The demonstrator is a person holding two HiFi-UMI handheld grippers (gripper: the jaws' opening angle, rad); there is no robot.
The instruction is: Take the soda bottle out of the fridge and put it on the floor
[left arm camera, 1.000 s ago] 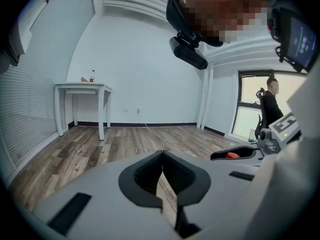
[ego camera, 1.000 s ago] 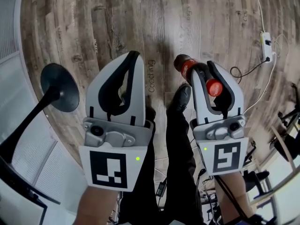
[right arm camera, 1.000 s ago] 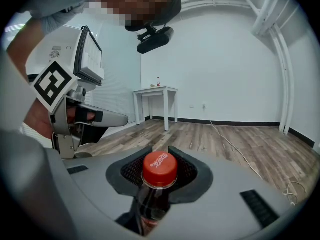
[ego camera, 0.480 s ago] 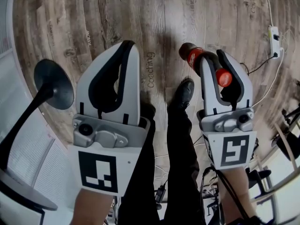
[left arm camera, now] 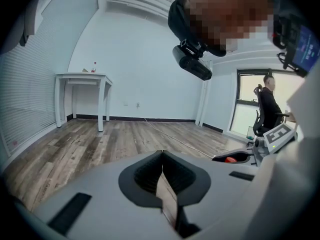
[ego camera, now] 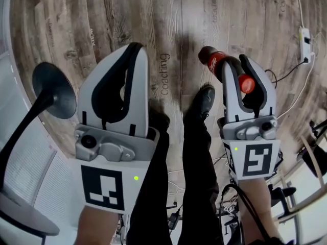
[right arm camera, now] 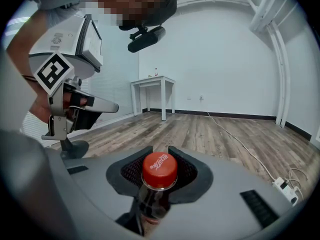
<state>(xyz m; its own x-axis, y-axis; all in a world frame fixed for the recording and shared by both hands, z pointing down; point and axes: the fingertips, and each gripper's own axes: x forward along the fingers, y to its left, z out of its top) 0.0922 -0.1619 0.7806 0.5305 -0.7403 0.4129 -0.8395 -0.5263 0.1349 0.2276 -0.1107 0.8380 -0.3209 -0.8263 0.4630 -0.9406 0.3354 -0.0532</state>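
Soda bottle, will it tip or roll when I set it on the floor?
Dark cola seems to fill the soda bottle, so it is probably heavy for its size. Tall and narrow, it may tip on the plank floor; once down, its round body would likely roll.

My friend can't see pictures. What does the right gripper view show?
The right gripper is shut on a soda bottle just below its red cap, close to the camera. Behind it are a wooden floor, a white table and white walls.
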